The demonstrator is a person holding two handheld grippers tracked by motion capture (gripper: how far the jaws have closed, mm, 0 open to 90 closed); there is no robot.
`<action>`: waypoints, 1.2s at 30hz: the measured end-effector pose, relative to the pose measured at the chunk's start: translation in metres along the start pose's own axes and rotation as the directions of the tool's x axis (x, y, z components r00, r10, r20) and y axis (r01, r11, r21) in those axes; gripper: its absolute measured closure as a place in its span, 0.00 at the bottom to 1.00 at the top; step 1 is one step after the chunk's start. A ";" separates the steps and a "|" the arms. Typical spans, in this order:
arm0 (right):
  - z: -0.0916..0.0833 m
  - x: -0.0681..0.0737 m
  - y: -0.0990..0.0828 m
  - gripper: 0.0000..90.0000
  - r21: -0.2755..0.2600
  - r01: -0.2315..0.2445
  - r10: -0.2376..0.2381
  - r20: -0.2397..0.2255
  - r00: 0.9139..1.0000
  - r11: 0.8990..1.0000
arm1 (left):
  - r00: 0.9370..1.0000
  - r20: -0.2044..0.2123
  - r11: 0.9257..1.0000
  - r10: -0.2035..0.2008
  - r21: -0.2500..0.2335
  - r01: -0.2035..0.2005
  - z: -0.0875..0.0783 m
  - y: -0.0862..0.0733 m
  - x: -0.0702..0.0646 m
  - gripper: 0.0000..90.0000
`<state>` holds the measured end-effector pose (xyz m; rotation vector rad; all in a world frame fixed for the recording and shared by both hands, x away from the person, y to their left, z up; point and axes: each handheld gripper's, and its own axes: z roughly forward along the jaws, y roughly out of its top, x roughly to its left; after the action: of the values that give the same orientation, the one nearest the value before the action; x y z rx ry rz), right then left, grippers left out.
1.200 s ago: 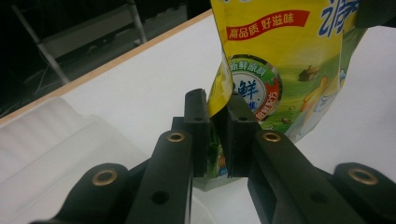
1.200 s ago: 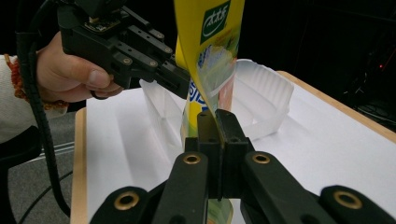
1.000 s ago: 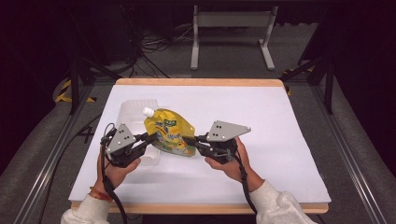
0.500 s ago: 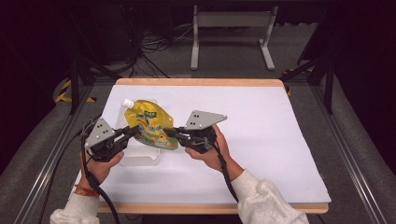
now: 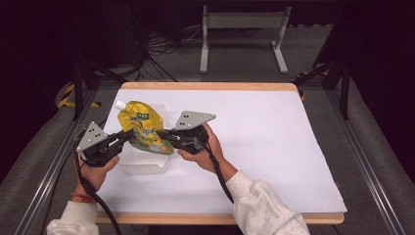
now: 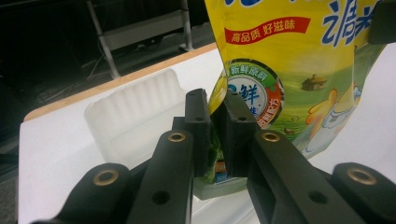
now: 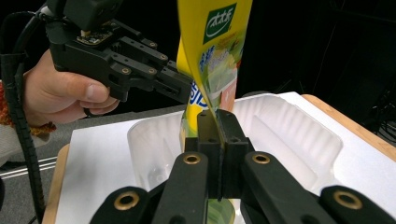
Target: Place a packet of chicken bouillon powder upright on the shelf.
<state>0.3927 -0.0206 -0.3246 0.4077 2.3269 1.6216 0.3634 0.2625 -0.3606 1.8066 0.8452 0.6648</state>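
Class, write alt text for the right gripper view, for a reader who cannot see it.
Two black jaws of the right gripper pinch the edge of a yellow spouted pouch held upright above a clear plastic tray on a white table. The left gripper, in a person's hand, grips the pouch's far side.
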 end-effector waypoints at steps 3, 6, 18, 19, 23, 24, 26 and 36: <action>0.008 -0.001 0.000 1.00 0.006 0.006 -0.006 0.002 1.000 1.000 | 1.000 -0.010 1.000 -0.005 0.000 0.005 0.001 -0.004 0.005 0.92; 0.015 -0.003 -0.001 1.00 0.008 0.006 -0.006 -0.001 1.000 1.000 | 1.000 -0.016 1.000 -0.008 0.001 0.008 0.002 -0.006 0.007 0.92; 0.032 -0.009 -0.006 1.00 0.007 -0.005 0.005 0.005 1.000 1.000 | 0.999 -0.042 0.999 -0.022 0.029 0.023 0.006 -0.015 0.017 0.91; 0.033 -0.009 -0.007 1.00 0.010 -0.008 0.008 0.008 1.000 1.000 | 0.999 -0.047 0.999 -0.018 0.032 0.019 0.007 -0.016 0.017 0.91; 0.038 -0.010 -0.012 1.00 0.011 -0.015 0.015 0.007 1.000 1.000 | 0.999 -0.052 0.999 -0.012 0.043 0.015 0.009 -0.019 0.019 0.91; 0.039 -0.010 -0.013 1.00 0.008 -0.019 0.019 0.005 1.000 1.000 | 0.999 -0.050 0.999 -0.013 0.043 0.015 0.010 -0.020 0.019 0.91; 0.040 -0.010 -0.014 1.00 0.009 -0.023 0.023 0.005 1.000 1.000 | 0.999 -0.045 0.998 -0.003 0.058 0.006 0.011 -0.020 0.020 0.91; 0.047 -0.008 -0.029 1.00 0.051 -0.040 0.040 -0.005 0.999 0.998 | 0.999 -0.043 0.993 0.002 0.121 0.003 0.018 -0.028 0.020 0.90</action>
<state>0.4158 0.0075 -0.3669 0.4636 2.3833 1.5868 0.3824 0.2754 -0.3918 1.9063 0.9316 0.6662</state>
